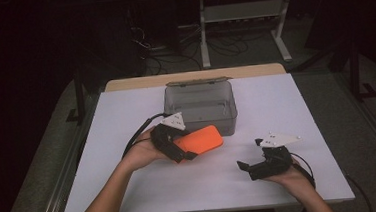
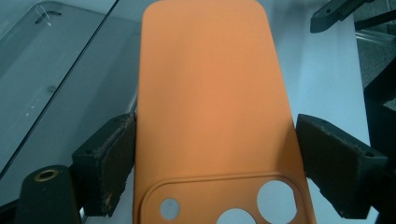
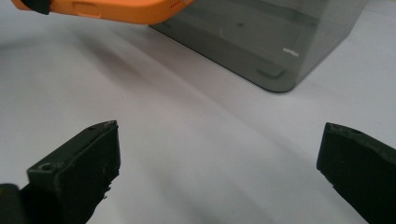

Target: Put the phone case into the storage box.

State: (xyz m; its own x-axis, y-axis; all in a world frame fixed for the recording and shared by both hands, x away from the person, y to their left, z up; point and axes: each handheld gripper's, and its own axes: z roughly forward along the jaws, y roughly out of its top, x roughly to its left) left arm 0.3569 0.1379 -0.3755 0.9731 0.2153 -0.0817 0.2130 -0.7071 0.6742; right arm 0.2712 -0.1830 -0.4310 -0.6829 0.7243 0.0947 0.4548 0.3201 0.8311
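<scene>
An orange phone case [image 1: 203, 139] with camera cut-outs is held just above the white table, in front of a grey see-through box [image 1: 201, 105]. My left gripper [image 1: 185, 149] is shut on it. In the left gripper view both pads press the long edges of the case [image 2: 210, 93] near its camera end, with the box [image 2: 42, 70] to the left. My right gripper [image 1: 250, 154] rests low at the front right, open, with nothing between its jaws. The right gripper view has that gripper [image 3: 219, 154] over bare table, the case's edge [image 3: 116, 9] at top left and the box [image 3: 261, 37] beyond.
The white table [image 1: 131, 190] has free room on both sides of the box and along its front edge. The box's lid [image 1: 196, 80] stands open at the back. Behind the table are a metal stand [image 1: 242, 12], cables and dark floor.
</scene>
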